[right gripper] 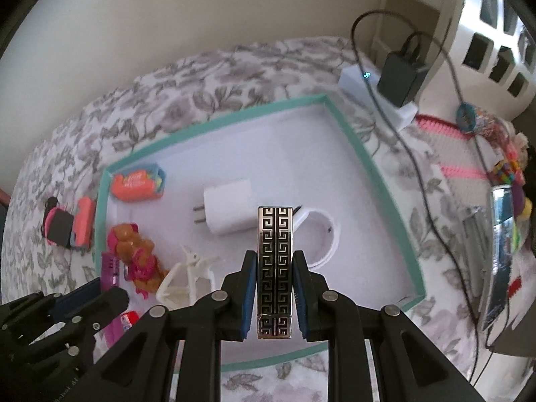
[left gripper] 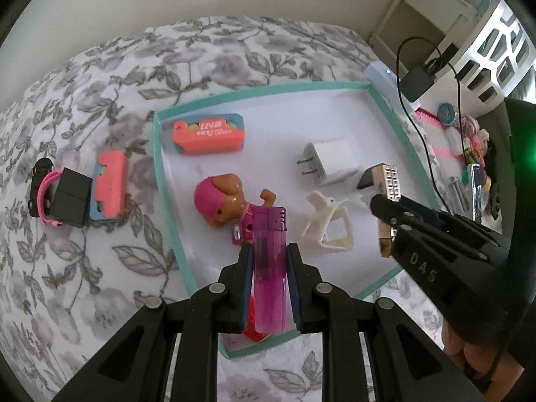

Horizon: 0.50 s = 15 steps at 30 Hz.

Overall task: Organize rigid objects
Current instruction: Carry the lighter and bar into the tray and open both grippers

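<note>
A teal-rimmed white tray (left gripper: 157, 154) (right gripper: 361, 154) lies on a floral bedspread. My left gripper (left gripper: 269, 254) is shut on a purple lighter (left gripper: 269, 268), held above the tray's near left part; the lighter also shows in the right wrist view (right gripper: 109, 269). My right gripper (right gripper: 274, 261) is shut on a metal lighter with a black key pattern (right gripper: 274, 268) (left gripper: 388, 181), above the tray's middle right. In the tray lie a coral box (left gripper: 209, 132) (right gripper: 137, 184), a white plug adapter (left gripper: 330, 160) (right gripper: 231, 211), a toy figure with a pink cap (left gripper: 224, 201) (right gripper: 137, 254) and a white clip (left gripper: 326, 227) (right gripper: 187, 281).
Left of the tray lie a coral and blue box (left gripper: 109, 184) and a black block with a pink band (left gripper: 63, 197). A white ring-shaped piece (right gripper: 321, 241) lies in the tray. At the right are a black charger with cable (right gripper: 400, 77), a pink comb (left gripper: 432, 124) and small clutter.
</note>
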Motion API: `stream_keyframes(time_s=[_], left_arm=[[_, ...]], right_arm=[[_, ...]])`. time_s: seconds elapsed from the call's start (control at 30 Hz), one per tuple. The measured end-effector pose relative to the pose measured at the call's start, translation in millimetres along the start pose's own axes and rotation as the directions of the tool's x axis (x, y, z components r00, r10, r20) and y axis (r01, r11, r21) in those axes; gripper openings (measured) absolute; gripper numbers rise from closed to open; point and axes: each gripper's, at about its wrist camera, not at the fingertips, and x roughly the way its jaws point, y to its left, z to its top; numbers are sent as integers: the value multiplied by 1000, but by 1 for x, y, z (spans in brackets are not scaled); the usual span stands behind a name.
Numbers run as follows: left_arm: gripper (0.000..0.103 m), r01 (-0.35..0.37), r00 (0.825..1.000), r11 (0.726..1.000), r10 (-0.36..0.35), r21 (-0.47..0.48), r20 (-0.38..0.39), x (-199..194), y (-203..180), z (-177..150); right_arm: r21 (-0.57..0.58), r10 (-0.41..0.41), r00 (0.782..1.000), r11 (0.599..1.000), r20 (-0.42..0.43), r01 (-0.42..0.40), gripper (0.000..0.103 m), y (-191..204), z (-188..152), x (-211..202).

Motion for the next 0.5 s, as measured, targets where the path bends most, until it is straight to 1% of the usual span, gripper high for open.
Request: stream_keyframes(time_s=[0.07,0.13,0.23,0.5], left_arm=[[20,3,1000,1000,-3,-1,-9,3,-1,0],[20,6,1000,1000,-6,-4,-16,5,-2,-1],[20,-9,1000,1000,9,-7,-23,8,-3,-3],[20,-21,999,1000,20,-16,-46,17,-2,-5]], right_arm=[[-6,13,1000,1000,-19,-13,22,3,-2,5],[-19,7,999,1000,-34,-8,22,5,-4,9],[-21,9,999,1000,-51,-10,22,6,-5,14],[-31,2,998,1000,-61,-4,23,8,-7,16]])
